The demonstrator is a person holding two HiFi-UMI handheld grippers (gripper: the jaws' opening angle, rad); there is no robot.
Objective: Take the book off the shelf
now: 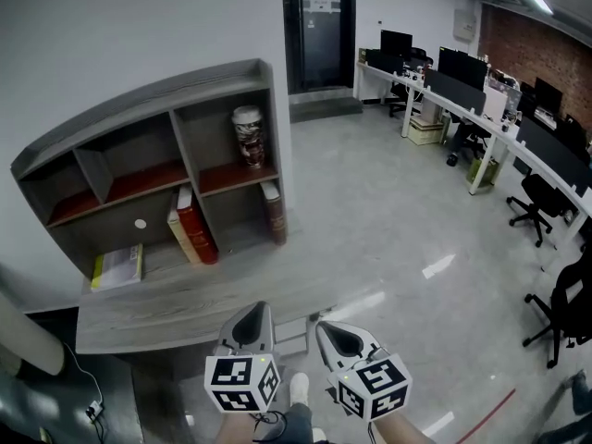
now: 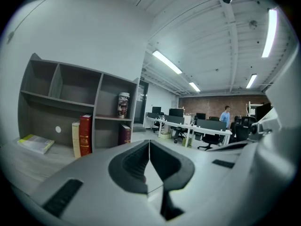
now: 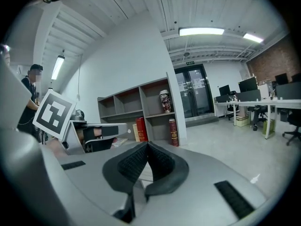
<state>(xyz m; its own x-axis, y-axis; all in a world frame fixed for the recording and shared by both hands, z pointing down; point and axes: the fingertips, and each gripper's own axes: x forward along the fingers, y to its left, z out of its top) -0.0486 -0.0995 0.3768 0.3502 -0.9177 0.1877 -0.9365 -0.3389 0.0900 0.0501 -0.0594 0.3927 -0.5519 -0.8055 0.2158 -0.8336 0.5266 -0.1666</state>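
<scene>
Boxy grey wood-grain shelf (image 1: 190,83) with open compartments, on a matching matte desktop (image 1: 176,314). In the lower middle compartment, a thick red book (image 1: 197,232), standing beside a cream book (image 1: 177,234). Well apart from these, left gripper (image 1: 256,307) and right gripper (image 1: 323,326), ribbed dark pads pressed together, empty.

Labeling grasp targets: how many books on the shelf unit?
4. Yellow book flat at lower left; cream book and red book upright in the bottom middle; dark red book in the lower right compartment. More may be hidden.
</scene>
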